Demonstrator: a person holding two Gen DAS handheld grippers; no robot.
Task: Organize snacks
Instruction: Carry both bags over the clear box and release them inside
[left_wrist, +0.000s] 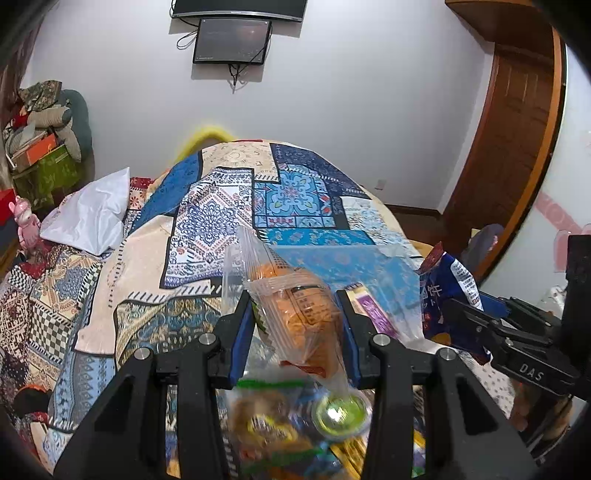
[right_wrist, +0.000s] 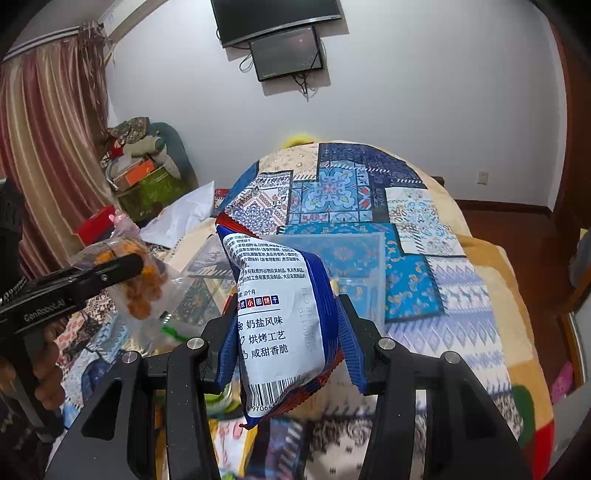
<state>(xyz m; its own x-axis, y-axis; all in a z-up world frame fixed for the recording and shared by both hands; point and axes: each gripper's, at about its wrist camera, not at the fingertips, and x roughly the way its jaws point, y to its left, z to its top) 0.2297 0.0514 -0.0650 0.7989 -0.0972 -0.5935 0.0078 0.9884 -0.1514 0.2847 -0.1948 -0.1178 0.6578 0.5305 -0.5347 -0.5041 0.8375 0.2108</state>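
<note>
Over the patchwork bedspread (left_wrist: 229, 206), two pairs of tongs hang side by side, each clamped on a snack. The left tongs (left_wrist: 297, 317) grip a clear packet of orange crackers (left_wrist: 306, 314) across its middle; its long axis runs away from the hand and tilts up toward the far end of the bed, with a tail of film trailing down toward the wrist. The right tongs (right_wrist: 288, 325) pinch a blue-and-white biscuit bag (right_wrist: 280, 325) by its flanks, the bag standing roughly on end, barcode low and red crimped seam high.

Ahead of both, lying flat on the bedspread, is a clear plastic bin (right_wrist: 351, 266), see-through enough that the blue pattern shows through its walls. From the right tongs it sits straight in front and just past the bag's top edge; from the left wrist view it lies ahead and off to the right, so I judge the right hand nearer to it. If that bin is where the snacks go, the biscuit bag needs only a short push forward and a drop, while the cracker packet must cross rightward first.

Below the left tongs, a blurred heap of more snacks (left_wrist: 273, 424) lies on the bed, a green-rimmed cup (left_wrist: 338, 411) among them, not yet sorted. How much already sits in the bin I cannot tell.
</note>
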